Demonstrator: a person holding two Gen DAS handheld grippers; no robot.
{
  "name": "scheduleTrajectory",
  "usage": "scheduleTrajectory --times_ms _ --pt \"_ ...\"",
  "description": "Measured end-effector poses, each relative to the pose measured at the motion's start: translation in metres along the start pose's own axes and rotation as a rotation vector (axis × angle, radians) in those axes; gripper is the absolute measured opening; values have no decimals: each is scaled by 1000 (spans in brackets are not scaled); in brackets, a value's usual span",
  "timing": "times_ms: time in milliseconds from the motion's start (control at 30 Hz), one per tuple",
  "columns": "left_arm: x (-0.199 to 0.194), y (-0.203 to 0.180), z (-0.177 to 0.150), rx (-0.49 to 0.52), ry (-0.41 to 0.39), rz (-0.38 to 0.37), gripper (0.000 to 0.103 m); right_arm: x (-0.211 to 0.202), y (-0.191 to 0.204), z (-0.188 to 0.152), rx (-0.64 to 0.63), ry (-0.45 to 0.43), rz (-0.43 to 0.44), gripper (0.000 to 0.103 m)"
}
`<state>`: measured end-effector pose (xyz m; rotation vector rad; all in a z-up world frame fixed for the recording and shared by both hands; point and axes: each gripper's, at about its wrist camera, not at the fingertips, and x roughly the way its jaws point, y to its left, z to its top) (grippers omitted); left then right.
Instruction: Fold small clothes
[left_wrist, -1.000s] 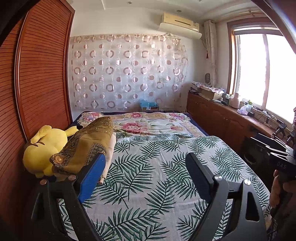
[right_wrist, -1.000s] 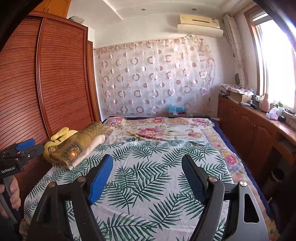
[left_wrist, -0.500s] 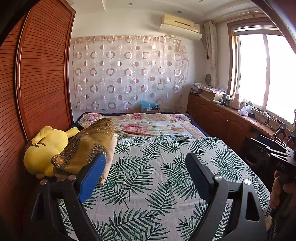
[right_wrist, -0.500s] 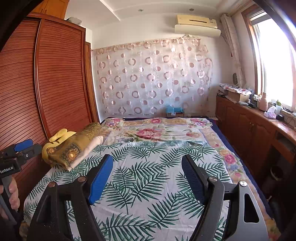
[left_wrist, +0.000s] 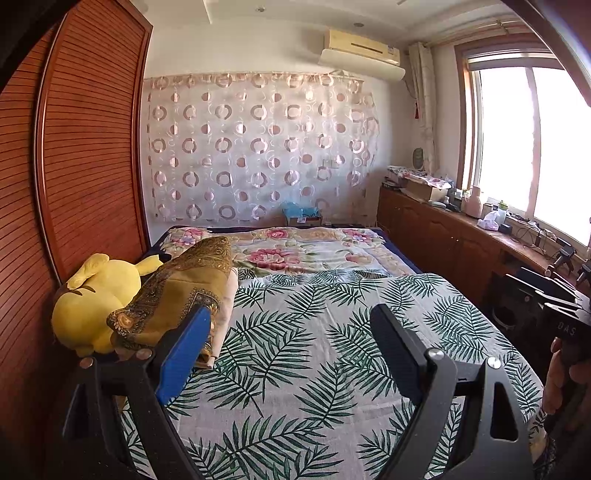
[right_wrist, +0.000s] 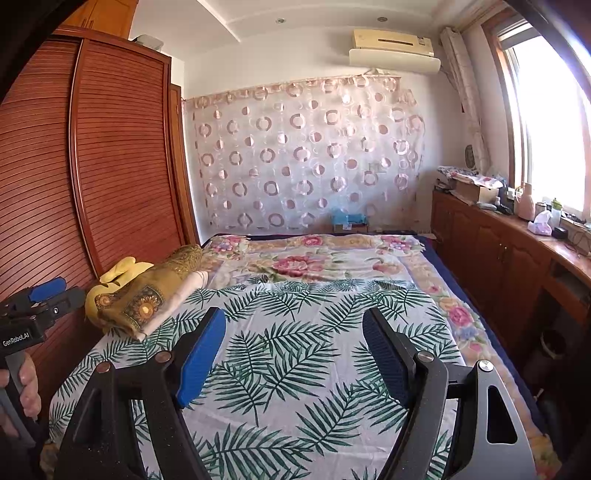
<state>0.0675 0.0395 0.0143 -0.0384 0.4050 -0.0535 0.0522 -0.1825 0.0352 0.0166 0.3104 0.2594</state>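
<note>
Jaws apart, folded clothes (right_wrist: 147, 299) likely well beyond left gripper (left_wrist: 291, 339)

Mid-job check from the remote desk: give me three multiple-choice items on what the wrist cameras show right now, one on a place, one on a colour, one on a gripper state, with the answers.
1. Where does the folded brown patterned cloth lie?
A. On the bed's left edge, beside the yellow plush toy
B. On the wooden cabinet under the window
C. Between the right gripper's fingers

2. What colour are the leaves on the near bedsheet?
A. Red
B. Green
C. Purple

3. How do the left gripper and right gripper stand?
A. Both shut on cloth
B. Left shut, right open
C. Both open and holding nothing

Answers: 1 A, the cloth rests on a pale folded piece next to the toy by the wardrobe. 2 B, the fronds are green on white. 3 C, each wrist view shows wide-spread fingers with only bedsheet between them.
</note>
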Motion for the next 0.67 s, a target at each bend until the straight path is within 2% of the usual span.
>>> scheduleTrajectory --times_ms 667 --pt "-3 2 1 -2 -4 1 89 1 -5 1 -3 -7 7 79"
